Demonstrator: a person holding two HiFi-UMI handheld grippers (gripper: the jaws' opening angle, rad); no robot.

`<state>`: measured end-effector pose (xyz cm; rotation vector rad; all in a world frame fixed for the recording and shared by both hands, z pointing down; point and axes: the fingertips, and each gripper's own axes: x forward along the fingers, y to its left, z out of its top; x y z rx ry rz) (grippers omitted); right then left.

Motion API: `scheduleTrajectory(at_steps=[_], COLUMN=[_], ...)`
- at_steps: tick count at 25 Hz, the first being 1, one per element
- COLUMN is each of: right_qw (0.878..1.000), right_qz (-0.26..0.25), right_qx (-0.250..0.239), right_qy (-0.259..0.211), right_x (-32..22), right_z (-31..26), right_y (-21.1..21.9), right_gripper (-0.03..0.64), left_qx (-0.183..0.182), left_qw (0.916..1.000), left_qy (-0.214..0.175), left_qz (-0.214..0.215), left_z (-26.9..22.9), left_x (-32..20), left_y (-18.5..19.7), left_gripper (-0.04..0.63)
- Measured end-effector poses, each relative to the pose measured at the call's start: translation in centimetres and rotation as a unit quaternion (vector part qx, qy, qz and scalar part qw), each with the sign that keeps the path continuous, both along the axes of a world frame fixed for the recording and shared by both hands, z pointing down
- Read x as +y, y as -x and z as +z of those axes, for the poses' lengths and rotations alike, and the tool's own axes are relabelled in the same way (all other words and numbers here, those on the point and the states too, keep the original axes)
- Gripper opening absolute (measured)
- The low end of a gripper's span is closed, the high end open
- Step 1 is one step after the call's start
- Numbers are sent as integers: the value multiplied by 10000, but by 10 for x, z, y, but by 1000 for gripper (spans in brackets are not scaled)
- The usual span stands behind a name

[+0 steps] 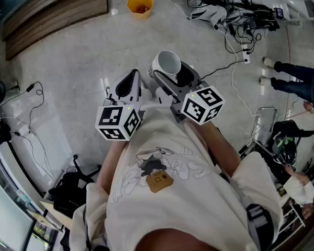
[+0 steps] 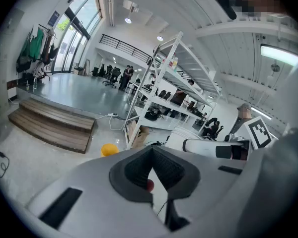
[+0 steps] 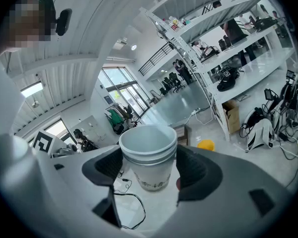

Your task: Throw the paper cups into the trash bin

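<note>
Stacked white paper cups [image 1: 167,61] stand upright between the jaws of my right gripper [image 1: 171,75], held in the air above the floor. In the right gripper view the cups [image 3: 148,157] fill the gap and both dark pads press on their sides. My left gripper [image 1: 131,80] hangs just left of it with its jaws together and nothing held; in its own view the left gripper [image 2: 151,165] has its pads meeting in a narrow V. A small yellow bin [image 1: 140,5] stands on the floor far ahead, and this bin [image 3: 205,145] also shows beyond the cups.
A tangle of cables and gear [image 1: 235,9] lies on the floor at the far right. Wooden steps [image 1: 52,14] run along the far left. Another person's legs [image 1: 290,77] are at the right. A white shelving rack [image 2: 159,88] stands behind the bin.
</note>
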<state>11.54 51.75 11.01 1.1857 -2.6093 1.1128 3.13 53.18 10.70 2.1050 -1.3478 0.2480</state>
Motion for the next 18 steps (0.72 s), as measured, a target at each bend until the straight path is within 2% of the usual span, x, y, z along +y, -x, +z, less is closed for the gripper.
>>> scheduleTrajectory(at_steps=[8,12,18], right_qw=[10000,9998,9998], right_qz=[-28,-104,34], right_qx=[-39,-32,-95], right_qy=[7,-153,-184], right_x=[1,1,-5], right_z=[-2,-7,-11], right_y=[-11,-15,-43], right_gripper=[345,347,345], left_qx=[-3,-22,-100], left_qw=[10000,9999,9999], left_qy=[1,11,44], left_qz=[-79,-103,-97], left_z=[-3,-2,-3], left_x=[1,2,0], left_y=[-8,-12,-27], left_gripper=[6,6,6])
